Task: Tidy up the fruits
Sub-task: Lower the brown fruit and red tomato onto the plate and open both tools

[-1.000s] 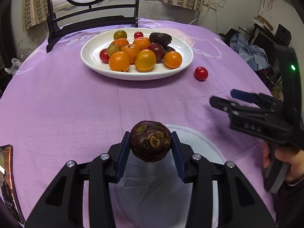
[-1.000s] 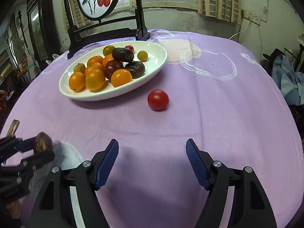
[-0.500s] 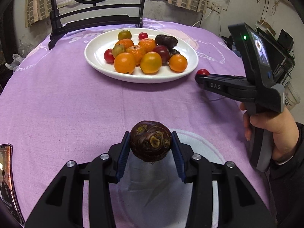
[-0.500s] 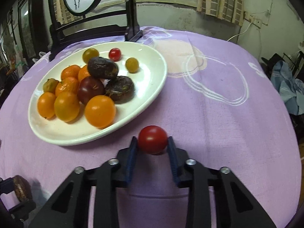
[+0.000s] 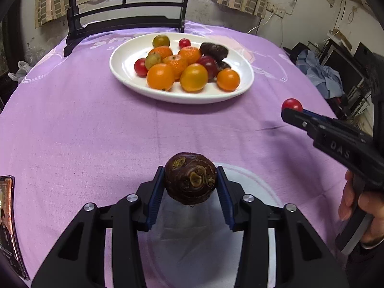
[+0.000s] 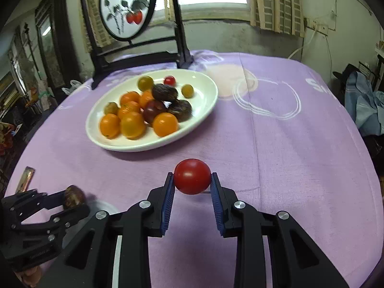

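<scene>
A second ago the right gripper was hanging with its jaws wide apart while the small round red tomato lay on the lilac tablecloth; now those jaws are gripping the tomato between their blue pads, clear of the cloth, near the white oval plate of orange, red and dark fruits. The left gripper is still clamping the dark brown knobbly round fruit above a white patch of the cloth. A black chair with a round painted panel is standing behind the table, under a bright window with checked curtains.
</scene>
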Demonstrator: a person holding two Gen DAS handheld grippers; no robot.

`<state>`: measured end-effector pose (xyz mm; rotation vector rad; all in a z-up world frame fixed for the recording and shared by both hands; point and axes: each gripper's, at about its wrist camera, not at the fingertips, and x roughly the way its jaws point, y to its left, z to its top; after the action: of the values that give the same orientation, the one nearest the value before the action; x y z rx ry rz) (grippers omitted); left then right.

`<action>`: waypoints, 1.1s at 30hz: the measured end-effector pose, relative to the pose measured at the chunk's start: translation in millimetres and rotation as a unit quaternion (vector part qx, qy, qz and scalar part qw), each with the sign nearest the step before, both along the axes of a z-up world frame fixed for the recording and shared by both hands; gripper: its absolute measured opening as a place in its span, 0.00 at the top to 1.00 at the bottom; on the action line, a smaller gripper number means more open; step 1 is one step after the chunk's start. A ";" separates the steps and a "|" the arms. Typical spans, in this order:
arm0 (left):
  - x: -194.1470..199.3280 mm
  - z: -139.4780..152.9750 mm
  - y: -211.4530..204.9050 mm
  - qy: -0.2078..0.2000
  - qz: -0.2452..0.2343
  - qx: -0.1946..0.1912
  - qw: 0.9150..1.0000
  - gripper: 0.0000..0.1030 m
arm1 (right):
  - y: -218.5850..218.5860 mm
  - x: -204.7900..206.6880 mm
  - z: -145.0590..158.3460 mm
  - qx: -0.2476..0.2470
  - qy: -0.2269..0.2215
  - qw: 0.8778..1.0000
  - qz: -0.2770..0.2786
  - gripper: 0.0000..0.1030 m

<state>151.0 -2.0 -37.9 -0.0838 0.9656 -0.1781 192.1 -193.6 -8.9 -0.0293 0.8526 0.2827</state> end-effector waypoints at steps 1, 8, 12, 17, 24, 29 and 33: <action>0.8 4.4 -1.5 -0.001 -0.004 0.000 1.000 0.59 | 0.4 -2.9 5.2 0.004 -0.005 1.000 0.006 0.71; 46.9 45.8 2.8 -0.023 0.005 0.020 1.000 0.59 | 13.9 2.3 36.8 0.025 -0.036 0.998 0.041 0.71; 90.1 56.5 13.3 -0.026 0.028 0.028 0.999 0.60 | 31.9 26.5 37.4 0.025 -0.039 0.997 0.056 0.71; 138.1 55.4 21.0 -0.027 0.048 0.037 0.998 0.60 | 56.3 59.4 26.1 0.022 -0.030 0.997 0.071 0.71; 179.6 34.4 24.7 -0.011 0.064 0.042 0.997 0.59 | 80.8 94.3 10.4 0.012 -0.015 0.996 0.087 0.70; 184.9 33.7 24.6 -0.021 0.078 0.041 0.996 0.36 | 87.6 102.8 2.5 0.005 -0.010 0.996 0.091 0.61; 173.4 43.5 21.3 -0.031 0.075 0.046 0.996 0.36 | 80.8 93.6 6.8 0.009 -0.020 0.996 0.088 0.57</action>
<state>324.4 19.4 5.5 -0.0652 0.9011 0.0014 285.7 -112.7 -2.1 -0.0938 0.8080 0.4539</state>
